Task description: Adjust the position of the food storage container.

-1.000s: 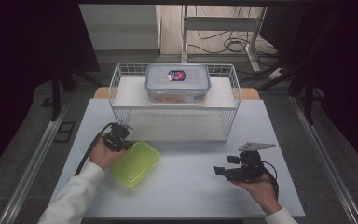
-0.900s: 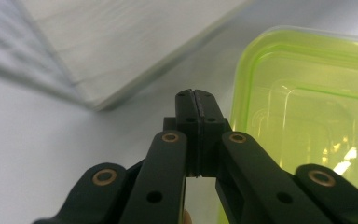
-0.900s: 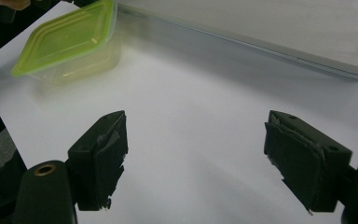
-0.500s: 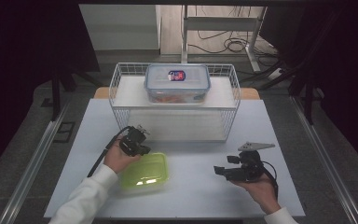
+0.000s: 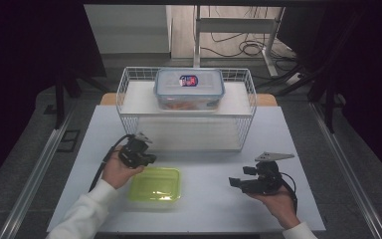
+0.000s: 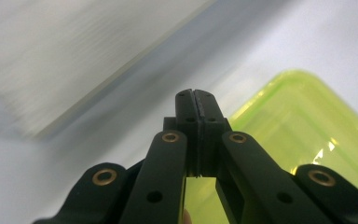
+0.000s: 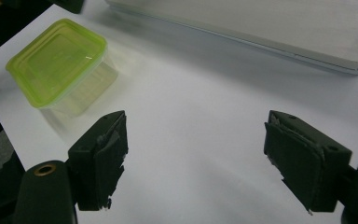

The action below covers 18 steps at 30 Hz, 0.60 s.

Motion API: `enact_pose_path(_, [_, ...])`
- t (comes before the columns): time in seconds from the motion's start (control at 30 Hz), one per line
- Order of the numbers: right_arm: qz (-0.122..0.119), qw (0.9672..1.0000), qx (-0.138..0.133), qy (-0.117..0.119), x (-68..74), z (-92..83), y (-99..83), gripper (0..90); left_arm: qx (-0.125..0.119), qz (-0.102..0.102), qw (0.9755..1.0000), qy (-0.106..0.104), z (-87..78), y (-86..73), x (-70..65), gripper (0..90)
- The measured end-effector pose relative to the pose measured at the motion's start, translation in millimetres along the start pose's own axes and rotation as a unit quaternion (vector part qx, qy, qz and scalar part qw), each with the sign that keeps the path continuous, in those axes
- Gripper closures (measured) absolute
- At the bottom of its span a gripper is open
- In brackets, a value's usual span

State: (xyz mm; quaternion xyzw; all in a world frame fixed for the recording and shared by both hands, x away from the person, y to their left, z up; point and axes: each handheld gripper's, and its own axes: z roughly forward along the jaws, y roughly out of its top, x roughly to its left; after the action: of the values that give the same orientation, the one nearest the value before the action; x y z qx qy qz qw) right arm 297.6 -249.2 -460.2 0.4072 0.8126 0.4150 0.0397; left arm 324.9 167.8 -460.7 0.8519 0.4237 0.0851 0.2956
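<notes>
The green-lidded box [image 5: 155, 183] sits on the table [image 5: 214, 209] just in front of the wire basket [image 5: 129, 107], well short of the shelf board inside it, so any lifting or placing is not yet done. The left gripper [image 5: 146, 158] is closed on nothing, its tips just beside the box's near-left corner. The right gripper [image 7: 196, 158] gapes wide and empty, well apart from the box. The high view shows a clear lidded box [image 5: 189, 88] in the basket; the right gripper view instead reveals the green-lidded box's see-through walls.
</notes>
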Motion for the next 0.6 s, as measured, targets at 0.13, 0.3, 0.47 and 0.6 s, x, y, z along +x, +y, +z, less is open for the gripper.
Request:
enact_pose_path(0.13, [0.002, 1.0, 0.0, -0.001, 0.6, -0.3, -0.3, 21.7, 0.0, -0.021, 0.9997, 0.009, -20.5, -30.3, 11.3, 90.0])
enact_pose_path(0.3, [0.0, 1.0, 0.001, 0.0, 2.2, 1.0, 1.1, 21.8, 0.026, -0.045, 0.9986, 0.011, -29.5, -68.7, 19.6, 90.0])
enact_pose_path(0.47, [0.0, 1.0, 0.003, -0.001, 3.4, 2.9, 3.2, 21.7, 0.046, -0.056, 0.9973, -0.011, -21.6, -87.7, 16.4, 90.0])
enact_pose_path(0.6, [0.0, 1.0, 0.003, -0.001, 4.8, 4.0, 4.5, 21.7, 0.059, -0.044, 0.9972, -0.017, -13.3, -87.5, 7.2, 90.0])
